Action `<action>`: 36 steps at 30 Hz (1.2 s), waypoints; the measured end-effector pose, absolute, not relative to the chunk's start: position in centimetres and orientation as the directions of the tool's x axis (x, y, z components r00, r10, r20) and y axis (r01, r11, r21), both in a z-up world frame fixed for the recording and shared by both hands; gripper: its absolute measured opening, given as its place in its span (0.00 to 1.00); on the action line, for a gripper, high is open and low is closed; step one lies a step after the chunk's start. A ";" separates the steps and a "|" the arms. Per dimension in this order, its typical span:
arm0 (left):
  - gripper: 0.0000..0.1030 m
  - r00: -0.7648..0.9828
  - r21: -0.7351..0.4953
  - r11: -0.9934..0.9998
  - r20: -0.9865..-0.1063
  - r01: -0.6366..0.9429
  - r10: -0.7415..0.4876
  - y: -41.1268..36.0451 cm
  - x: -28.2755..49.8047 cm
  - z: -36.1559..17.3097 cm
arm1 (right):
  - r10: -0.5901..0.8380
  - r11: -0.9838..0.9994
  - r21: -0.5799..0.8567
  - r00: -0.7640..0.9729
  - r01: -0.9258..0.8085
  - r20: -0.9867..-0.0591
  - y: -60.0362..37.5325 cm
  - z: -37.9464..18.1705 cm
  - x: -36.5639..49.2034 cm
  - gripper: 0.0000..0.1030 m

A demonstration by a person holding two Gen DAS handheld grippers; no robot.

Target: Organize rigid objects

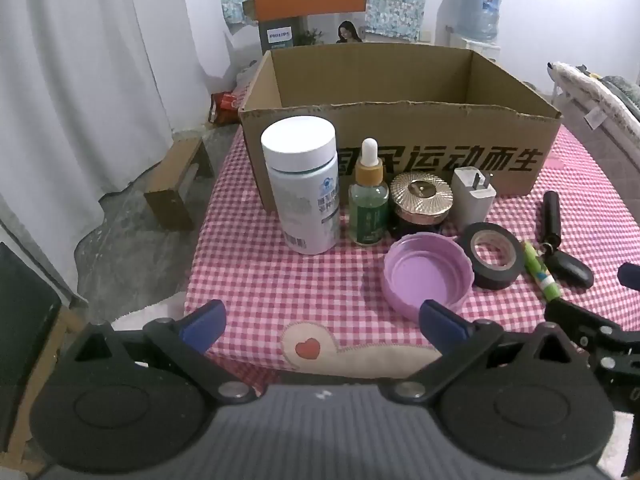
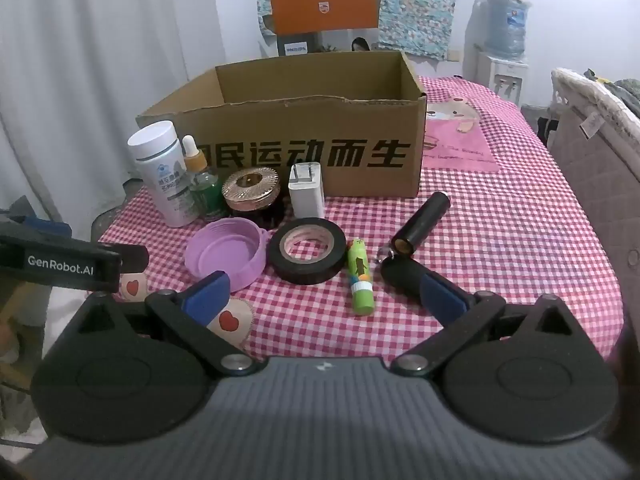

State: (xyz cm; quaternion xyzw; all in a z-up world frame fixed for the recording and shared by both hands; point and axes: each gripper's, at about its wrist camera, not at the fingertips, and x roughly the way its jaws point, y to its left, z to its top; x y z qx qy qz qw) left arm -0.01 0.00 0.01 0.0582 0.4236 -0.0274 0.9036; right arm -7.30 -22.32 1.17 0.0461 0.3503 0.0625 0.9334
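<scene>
**Eight small items lined up before an open carton**

Eight objects sit on a red-and-white checked tablecloth (image 2: 500, 240) in front of an open brown cardboard box (image 2: 304, 120) printed with black characters. White curtains hang at the left; a water-cooler bottle (image 2: 506, 24) stands at the back right.

Upright along the box front: a white plastic pill bottle (image 1: 302, 192), a green glass dropper bottle (image 1: 368, 200), a dark jar with a ribbed gold lid (image 1: 422, 202) and a white plug adapter (image 1: 474, 196), prongs upward. Nearer lie a purple plastic lid (image 2: 228, 252), hollow side up, and a flat roll of black tape (image 2: 307, 255). The green tube-shaped stick (image 2: 360, 280) lies with its long axis running toward the box. Right of it, a black cylinder (image 2: 424, 220) slants toward the box's right corner, touching a dark oval piece (image 1: 570, 268).

Both the left gripper (image 1: 322, 322) and right gripper (image 2: 322, 292) are spread wide, holding nothing.
</scene>
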 end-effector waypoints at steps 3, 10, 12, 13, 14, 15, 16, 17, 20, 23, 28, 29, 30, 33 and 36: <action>1.00 0.642 0.086 0.991 -0.767 0.098 0.002 0.0 -0.1 0.0 | 0.149 0.988 0.129 0.748 -0.085 -0.647 -22.1 1.2 -7.3 0.99; 1.00 0.626 0.099 0.990 -0.780 0.104 0.013 -0.3 0.0 -0.6 | 0.145 0.989 0.124 0.742 -0.083 -0.654 -22.5 1.3 -7.0 0.99; 1.00 0.624 0.097 0.990 -0.781 0.104 0.011 -0.3 0.0 -0.6 | 0.145 0.989 0.126 0.741 -0.082 -0.655 -23.0 1.3 -7.1 0.99; 1.00 0.622 0.098 0.990 -0.783 0.101 0.014 -0.5 0.2 -0.6 | 0.145 0.989 0.126 0.741 -0.083 -0.656 -23.2 1.3 -7.1 0.99; 1.00 0.621 0.097 0.990 -0.783 0.102 0.013 -0.4 0.2 -0.7 | 0.136 0.990 0.115 0.737 -0.080 -0.662 -22.5 1.4 -7.0 0.99; 1.00 0.621 0.098 0.990 -0.784 0.102 0.014 -0.5 0.1 -0.7 | 0.137 0.990 0.115 0.737 -0.081 -0.662 -22.4 1.3 -7.0 0.99; 1.00 0.621 0.098 0.990 -0.784 0.102 0.014 -0.5 0.2 -0.7 | 0.138 0.990 0.115 0.736 -0.082 -0.663 -22.4 1.4 -7.0 0.99; 1.00 0.621 0.098 0.990 -0.784 0.102 0.014 -0.5 0.1 -0.7 | 0.138 0.990 0.116 0.736 -0.082 -0.662 -22.4 1.4 -7.0 0.99; 1.00 0.621 0.099 0.990 -0.784 0.101 0.015 -0.5 0.1 -0.8 | 0.141 0.990 0.117 0.736 -0.083 -0.662 -22.4 1.4 -7.1 0.99; 1.00 0.621 0.100 0.990 -0.784 0.102 0.015 -0.5 0.1 -0.8 | 0.142 0.989 0.118 0.739 -0.085 -0.659 -22.4 1.5 -7.2 0.99; 1.00 0.620 0.099 0.990 -0.784 0.101 0.015 -0.5 0.0 -0.9 | 0.140 0.990 0.117 0.737 -0.084 -0.661 -22.4 1.6 -7.1 0.99; 1.00 0.621 0.099 0.990 -0.784 0.101 0.015 -0.5 0.0 -0.9 | 0.139 0.990 0.116 0.737 -0.083 -0.662 -22.3 1.5 -7.1 0.99; 1.00 0.621 0.100 0.990 -0.784 0.101 0.016 -0.5 0.0 -0.9 | 0.139 0.990 0.116 0.736 -0.083 -0.663 -22.4 1.6 -7.1 0.99; 1.00 0.620 0.101 0.990 -0.785 0.101 0.017 -0.2 -0.1 -0.9 | 0.139 0.990 0.114 0.734 -0.084 -0.665 -22.3 1.6 -7.1 0.99; 1.00 0.617 0.103 0.990 -0.787 0.100 0.020 -0.2 -0.1 -1.0 | 0.139 0.990 0.114 0.734 -0.084 -0.665 -22.3 1.6 -7.1 0.99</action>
